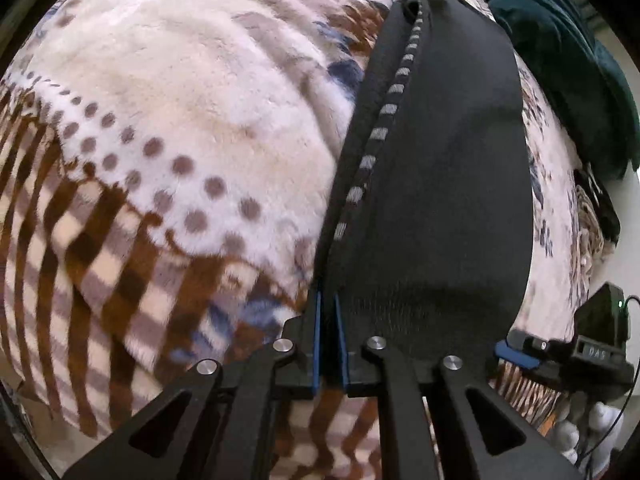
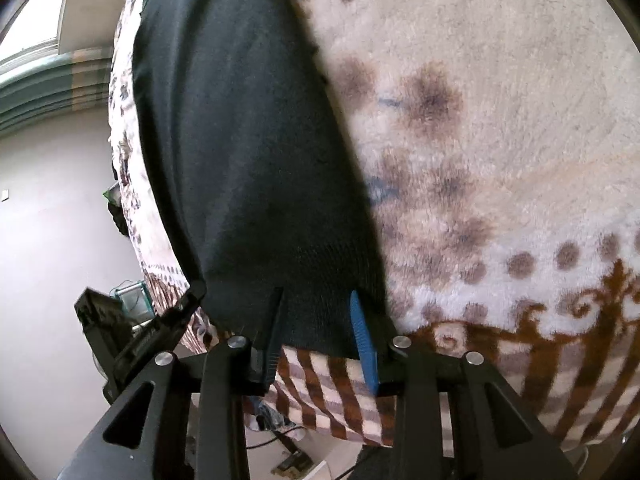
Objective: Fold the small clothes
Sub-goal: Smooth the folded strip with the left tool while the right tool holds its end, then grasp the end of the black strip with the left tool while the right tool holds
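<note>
A small black garment (image 1: 440, 184) with a grey-and-black striped trim (image 1: 380, 136) lies stretched on a patterned fleece blanket (image 1: 180, 120). My left gripper (image 1: 328, 300) is shut on its near edge, by the striped trim. In the right wrist view the same black garment (image 2: 248, 140) runs away from me. My right gripper (image 2: 316, 300) stands open, its fingers about the garment's near hem; the blue pad (image 2: 362, 336) shows on the right finger. The other gripper (image 1: 560, 348) shows at the right of the left wrist view, and at the left of the right wrist view (image 2: 160, 328).
The blanket (image 2: 500, 160) has brown stripes, dots and flowers. A dark green cloth (image 1: 568, 60) lies at the far right of the bed. The bed's edge, a pale floor (image 2: 52, 220) and a window (image 2: 32, 20) are to the left in the right wrist view.
</note>
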Motion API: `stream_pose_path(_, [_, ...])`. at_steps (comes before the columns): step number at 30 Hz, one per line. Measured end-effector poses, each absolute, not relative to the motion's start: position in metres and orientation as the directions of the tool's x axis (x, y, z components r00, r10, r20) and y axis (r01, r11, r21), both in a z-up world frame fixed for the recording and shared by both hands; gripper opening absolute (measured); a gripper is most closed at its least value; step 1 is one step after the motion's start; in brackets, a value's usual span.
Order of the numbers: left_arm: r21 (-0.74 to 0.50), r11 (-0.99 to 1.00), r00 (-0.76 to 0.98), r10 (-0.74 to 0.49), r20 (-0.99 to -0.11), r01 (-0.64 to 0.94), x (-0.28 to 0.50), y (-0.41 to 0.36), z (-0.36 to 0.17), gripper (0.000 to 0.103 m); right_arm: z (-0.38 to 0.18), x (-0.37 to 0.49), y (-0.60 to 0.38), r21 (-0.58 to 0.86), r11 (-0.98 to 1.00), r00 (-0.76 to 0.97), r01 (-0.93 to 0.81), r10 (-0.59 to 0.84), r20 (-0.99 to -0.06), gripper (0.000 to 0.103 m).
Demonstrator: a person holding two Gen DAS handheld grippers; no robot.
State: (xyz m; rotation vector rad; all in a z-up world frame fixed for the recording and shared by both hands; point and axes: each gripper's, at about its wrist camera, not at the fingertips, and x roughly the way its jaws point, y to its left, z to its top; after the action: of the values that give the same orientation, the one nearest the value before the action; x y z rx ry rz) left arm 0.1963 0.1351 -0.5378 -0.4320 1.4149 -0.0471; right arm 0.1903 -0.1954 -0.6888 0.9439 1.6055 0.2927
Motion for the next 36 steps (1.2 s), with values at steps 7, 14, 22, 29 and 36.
stream_pose_path(7, [-0.393, 0.881, 0.252, -0.331, -0.910, -0.263, 0.199, 0.142, -0.495, 0.051, -0.682, 0.188, -0.200, 0.661, 0.624, 0.018, 0.416, 0.721, -0.692, 0.042])
stream_pose_path(14, [-0.346, 0.909, 0.346, -0.255, -0.903, -0.233, 0.284, 0.127, -0.507, 0.061, -0.665, 0.194, -0.203, 0.664, 0.631, 0.070, 0.402, 0.702, -0.709, 0.051])
stream_pose_path(22, [-0.161, 0.966, 0.227, -0.113, -0.967, -0.203, 0.321, 0.145, -0.542, 0.063, -0.654, 0.205, -0.203, 0.623, 0.686, 0.075, 0.376, 0.647, -0.759, 0.051])
stream_pose_path(29, [-0.345, 0.901, 0.173, -0.308, -0.935, -0.263, 0.242, 0.163, -0.532, 0.063, -0.664, 0.199, -0.213, 0.612, 0.674, 0.066, 0.413, 0.648, -0.758, 0.051])
stream_pose_path(36, [-0.477, 0.832, 0.132, -0.459, -0.879, -0.283, 0.188, 0.165, -0.553, 0.068, -0.692, 0.196, -0.204, 0.615, 0.657, -0.005, 0.436, 0.685, -0.728, 0.051])
